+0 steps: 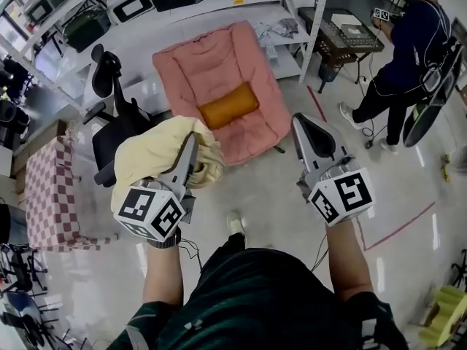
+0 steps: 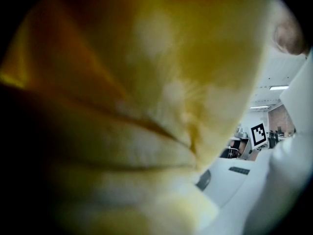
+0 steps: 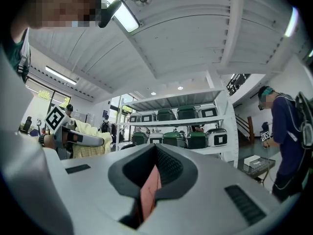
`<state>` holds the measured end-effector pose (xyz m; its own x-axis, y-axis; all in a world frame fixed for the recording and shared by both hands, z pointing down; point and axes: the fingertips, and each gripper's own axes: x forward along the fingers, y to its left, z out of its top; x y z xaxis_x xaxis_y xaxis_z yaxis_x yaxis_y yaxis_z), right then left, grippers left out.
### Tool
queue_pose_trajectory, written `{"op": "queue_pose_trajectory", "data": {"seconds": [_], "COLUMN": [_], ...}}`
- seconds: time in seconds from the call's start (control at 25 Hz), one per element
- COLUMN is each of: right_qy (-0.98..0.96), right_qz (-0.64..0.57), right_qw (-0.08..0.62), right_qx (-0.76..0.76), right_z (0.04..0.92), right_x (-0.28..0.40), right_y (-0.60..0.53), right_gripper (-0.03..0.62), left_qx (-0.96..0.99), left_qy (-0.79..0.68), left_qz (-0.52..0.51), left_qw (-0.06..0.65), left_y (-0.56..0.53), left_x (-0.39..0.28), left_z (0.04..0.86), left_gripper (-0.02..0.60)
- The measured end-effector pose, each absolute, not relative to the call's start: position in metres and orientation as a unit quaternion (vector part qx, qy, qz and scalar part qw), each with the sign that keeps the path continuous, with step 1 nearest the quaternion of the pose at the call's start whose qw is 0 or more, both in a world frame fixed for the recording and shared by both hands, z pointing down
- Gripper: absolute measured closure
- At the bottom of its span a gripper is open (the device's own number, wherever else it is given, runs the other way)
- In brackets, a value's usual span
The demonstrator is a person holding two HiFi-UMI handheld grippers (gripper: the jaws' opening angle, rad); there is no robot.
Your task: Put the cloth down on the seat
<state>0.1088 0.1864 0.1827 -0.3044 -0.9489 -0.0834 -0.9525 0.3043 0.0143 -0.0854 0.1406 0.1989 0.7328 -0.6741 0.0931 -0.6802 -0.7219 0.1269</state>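
Head view: one crumpled pale-yellow cloth (image 1: 149,155), held short of one pink padded seat (image 1: 211,68).
Left gripper (image 1: 193,141): clamped on the cloth.
Right gripper (image 1: 302,124): jaws together, empty.
On seat: one orange cushion (image 1: 228,106).

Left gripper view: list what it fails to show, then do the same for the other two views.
- Left gripper view: the cloth, blurred against the lens, fills nearly the whole frame. It hides how the left gripper grips it, and it hides the seat.
- Head view: the bundled cloth covers the left gripper's tips and part of the black office chair.
- Right gripper view: the right gripper blocks all but a pink sliver of the seat.
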Motion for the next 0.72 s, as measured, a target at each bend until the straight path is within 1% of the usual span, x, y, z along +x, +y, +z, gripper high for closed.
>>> {"op": "queue_pose_trajectory", "data": {"seconds": [0.36, 0.72], "right_qy": [0.805, 0.806], "right_qz": [0.018, 0.019], "right_qw": [0.01, 0.002], "right_qx": [-0.593, -0.591], "right_z": [0.196, 0.203], "right_x": [0.066, 0.035], "right_y": [0.076, 0.01], "right_gripper": [0.589, 0.589], "left_qx": [0.934, 0.936], "left_qy": [-0.341, -0.328], "left_qz": [0.032, 0.042], "left_qw": [0.101, 0.121], "left_y": [0.027, -0.04], "left_x": [-0.11, -0.126], "left_z": [0.224, 0.252], "left_gripper": [0.517, 0.517]}}
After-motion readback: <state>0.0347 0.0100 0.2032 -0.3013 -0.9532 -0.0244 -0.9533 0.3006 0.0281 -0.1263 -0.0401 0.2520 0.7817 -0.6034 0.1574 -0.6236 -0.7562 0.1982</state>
